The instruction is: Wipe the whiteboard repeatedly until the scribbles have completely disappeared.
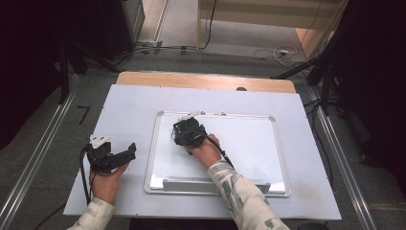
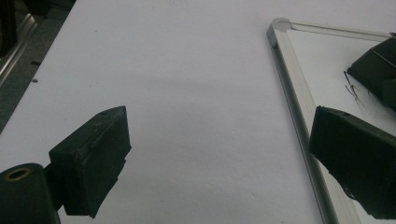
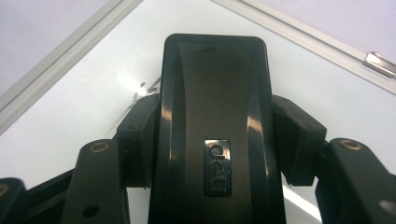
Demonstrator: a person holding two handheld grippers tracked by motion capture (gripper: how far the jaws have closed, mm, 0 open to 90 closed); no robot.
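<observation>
Whiteboard [image 1: 249,143] is plain white with a silver frame, sitting on a pale lavender-grey mat [image 1: 129,110]. Between the right gripper's [image 3: 219,135] black jaws there's a glossy black eraser [image 3: 215,116], with thin black scribbles [image 3: 144,88] just left of it. Sleeves [image 1: 239,196] are white with a grey blotchy print.

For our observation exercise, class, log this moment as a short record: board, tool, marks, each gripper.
board: whiteboard lying flat on the table
tool: black eraser, on the board
marks: dark scribbles beside the eraser
right gripper: fingers shut on the eraser, over the board's upper left part
left gripper: open, holding nothing, left of the board
</observation>
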